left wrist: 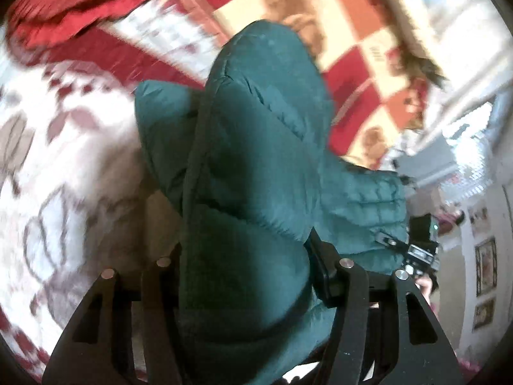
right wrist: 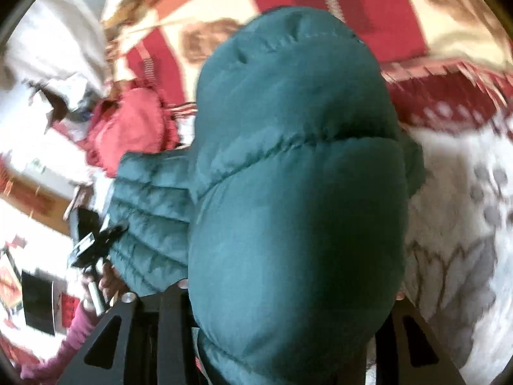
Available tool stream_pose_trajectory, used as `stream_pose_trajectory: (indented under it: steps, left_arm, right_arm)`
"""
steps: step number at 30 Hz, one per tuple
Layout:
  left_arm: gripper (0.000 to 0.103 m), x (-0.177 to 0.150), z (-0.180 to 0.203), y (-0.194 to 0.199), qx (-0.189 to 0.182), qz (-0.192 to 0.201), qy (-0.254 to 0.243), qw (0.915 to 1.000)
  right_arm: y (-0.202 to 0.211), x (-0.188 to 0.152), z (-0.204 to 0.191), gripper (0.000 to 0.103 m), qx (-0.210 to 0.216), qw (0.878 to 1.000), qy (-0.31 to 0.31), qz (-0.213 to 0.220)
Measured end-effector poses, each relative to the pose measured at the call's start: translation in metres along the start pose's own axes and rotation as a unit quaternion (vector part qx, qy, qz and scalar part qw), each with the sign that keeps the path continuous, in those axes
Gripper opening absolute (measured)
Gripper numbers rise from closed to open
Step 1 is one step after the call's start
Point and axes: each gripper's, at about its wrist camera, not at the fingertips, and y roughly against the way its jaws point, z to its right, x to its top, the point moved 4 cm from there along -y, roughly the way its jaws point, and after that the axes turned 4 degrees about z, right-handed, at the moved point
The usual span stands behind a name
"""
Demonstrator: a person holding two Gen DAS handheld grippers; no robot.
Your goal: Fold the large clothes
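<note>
Teal puffer jacket [left wrist: 256, 166] lifted clear of the patterned bedspread [left wrist: 64, 166].
Pinched in the left gripper [left wrist: 247, 276] and the right gripper [right wrist: 288, 292], each partly closed on padded fabric, apparently to carry a fold over.

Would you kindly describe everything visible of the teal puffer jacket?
The teal puffer jacket is quilted, with stitched seams and a smooth, slightly shiny shell. It is bunched and lifted above the patterned red and white blanket, filling both views. The left gripper and the right gripper each have a thick fold between the fingers. A dark zipper pull hangs at one edge.
</note>
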Motion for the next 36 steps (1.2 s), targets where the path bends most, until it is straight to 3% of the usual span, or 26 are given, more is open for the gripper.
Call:
stream_pose_trajectory:
  steps: [1, 3, 5, 8, 11, 14, 17, 19, 22, 28, 32, 36]
  left_arm:
    - [0.069, -0.004, -0.01, -0.005, 0.016, -0.005, 0.01, 0.9998]
    - [0.078, -0.007, -0.025, -0.009, 0.026, -0.01, 0.042, 0.9987]
    - [0.078, -0.006, -0.028, 0.0, 0.029, 0.003, 0.054, 0.9981]
    - [0.078, -0.001, -0.015, 0.024, 0.069, 0.035, 0.018, 0.9968]
    - [0.078, 0.005, 0.005, 0.043, 0.124, 0.068, -0.029, 0.9896]
    - [0.078, 0.005, 0.029, 0.052, 0.139, 0.095, -0.059, 0.9839]
    - [0.078, 0.004, 0.046, 0.043, 0.163, 0.106, -0.086, 0.9772]
    - [0.078, 0.003, 0.052, 0.028, 0.18, 0.11, -0.099, 0.9725]
    - [0.078, 0.002, 0.05, 0.005, 0.192, 0.098, -0.092, 0.9723]
    - [0.078, 0.005, 0.043, -0.021, 0.242, 0.1, -0.099, 0.9601]
    - [0.083, 0.005, 0.04, -0.032, 0.263, 0.097, -0.112, 0.9533]
    - [0.085, 0.007, 0.036, -0.039, 0.273, 0.097, -0.122, 0.9492]
  right_arm:
    - [-0.006, -0.001, 0.011, 0.072, -0.03, 0.999, -0.012, 0.004]
    - [-0.01, -0.003, 0.021, 0.077, -0.052, 0.998, -0.035, 0.006]
    - [-0.003, -0.002, 0.014, 0.077, -0.08, 0.997, -0.018, 0.016]
    - [0.018, 0.001, -0.005, 0.077, -0.143, 0.988, 0.03, 0.041]
    - [0.04, 0.002, -0.018, 0.077, -0.169, 0.982, 0.051, 0.065]
    - [0.045, 0.002, -0.038, 0.077, -0.186, 0.975, 0.076, 0.092]
    - [0.05, 0.0, -0.049, 0.077, -0.215, 0.963, 0.103, 0.124]
    - [0.057, 0.004, -0.061, 0.077, -0.249, 0.947, 0.119, 0.162]
    - [0.074, 0.009, -0.066, 0.077, -0.252, 0.938, 0.124, 0.201]
    - [0.022, 0.001, -0.073, 0.077, -0.193, 0.962, 0.145, 0.124]
    - [-0.029, -0.003, -0.061, 0.072, -0.21, 0.963, 0.148, 0.084]
    - [-0.054, -0.001, -0.048, 0.073, -0.229, 0.958, 0.152, 0.082]
